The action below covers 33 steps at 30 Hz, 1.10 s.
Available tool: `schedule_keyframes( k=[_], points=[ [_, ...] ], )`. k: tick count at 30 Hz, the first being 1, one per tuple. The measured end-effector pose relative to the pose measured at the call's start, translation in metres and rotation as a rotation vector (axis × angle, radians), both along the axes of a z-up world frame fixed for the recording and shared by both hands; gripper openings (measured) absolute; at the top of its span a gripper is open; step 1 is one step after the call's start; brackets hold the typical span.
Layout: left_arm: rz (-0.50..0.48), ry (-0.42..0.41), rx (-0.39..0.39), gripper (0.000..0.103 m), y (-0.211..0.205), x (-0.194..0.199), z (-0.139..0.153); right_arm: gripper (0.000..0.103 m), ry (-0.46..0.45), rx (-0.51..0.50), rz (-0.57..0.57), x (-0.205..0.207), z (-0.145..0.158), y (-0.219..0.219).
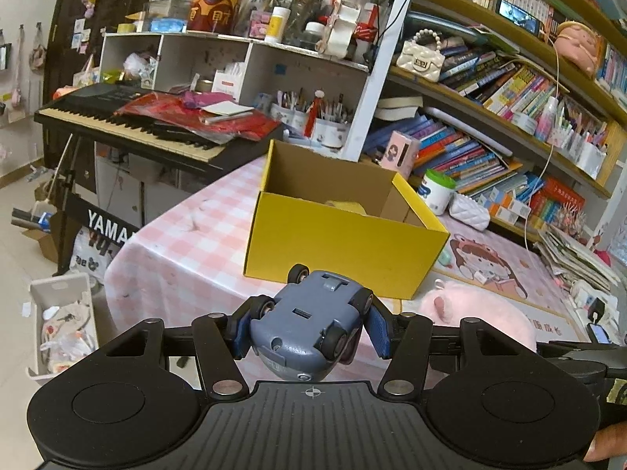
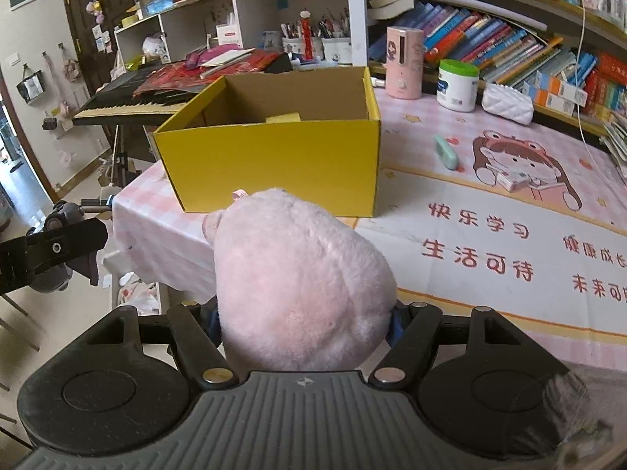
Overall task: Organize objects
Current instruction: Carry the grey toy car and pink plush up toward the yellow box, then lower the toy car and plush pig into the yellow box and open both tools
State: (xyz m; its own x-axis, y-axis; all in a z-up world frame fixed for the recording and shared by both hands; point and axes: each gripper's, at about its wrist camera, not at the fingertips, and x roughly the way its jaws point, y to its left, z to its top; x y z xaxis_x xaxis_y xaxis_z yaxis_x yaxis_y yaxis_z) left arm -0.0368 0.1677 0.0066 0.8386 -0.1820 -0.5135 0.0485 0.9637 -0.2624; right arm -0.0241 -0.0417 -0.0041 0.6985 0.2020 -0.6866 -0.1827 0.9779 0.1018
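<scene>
Left gripper (image 1: 309, 331) clamped on a grey-blue toy car (image 1: 309, 325), blue pads against its sides, car upside down with wheels and underside facing up. Right gripper (image 2: 303, 321) closed on a pink plush toy (image 2: 301, 274), which bulges out ahead of the jaws and hides most of the pads. Both are held above the near edge of the table (image 2: 490, 243), just short of an open yellow box (image 2: 274, 164). Box stands on the pink checked cloth (image 1: 188, 246); something yellow lies inside. A mint-green case (image 2: 446, 152) lies on the table right of the box.
</scene>
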Motion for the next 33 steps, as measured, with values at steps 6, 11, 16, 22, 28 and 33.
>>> schedule_keyframes(
  k=[6, 11, 16, 22, 28, 33],
  points=[
    [0.0, -0.005, -0.002, 0.055, 0.005, 0.003, 0.002, 0.07, -0.01, -0.006, 0.008, 0.001, 0.004, 0.008],
    [0.004, -0.009, -0.004, 0.055, 0.006, 0.005, 0.002, 0.07, -0.014, -0.012, 0.015, 0.004, 0.006, 0.012],
    [0.012, -0.009, -0.008, 0.055, 0.004, 0.01, 0.002, 0.07, -0.013, -0.018, 0.03, 0.009, 0.007, 0.014],
    [0.027, -0.03, 0.008, 0.055, -0.001, 0.024, 0.007, 0.07, -0.046, -0.018, 0.042, 0.021, 0.01, 0.013],
    [0.054, -0.079, 0.025, 0.055, -0.006, 0.055, 0.022, 0.07, -0.179, 0.012, 0.039, 0.051, 0.034, 0.005],
    [0.09, -0.118, 0.025, 0.055, -0.012, 0.094, 0.034, 0.07, -0.284, 0.021, 0.056, 0.093, 0.059, -0.002]
  ],
)
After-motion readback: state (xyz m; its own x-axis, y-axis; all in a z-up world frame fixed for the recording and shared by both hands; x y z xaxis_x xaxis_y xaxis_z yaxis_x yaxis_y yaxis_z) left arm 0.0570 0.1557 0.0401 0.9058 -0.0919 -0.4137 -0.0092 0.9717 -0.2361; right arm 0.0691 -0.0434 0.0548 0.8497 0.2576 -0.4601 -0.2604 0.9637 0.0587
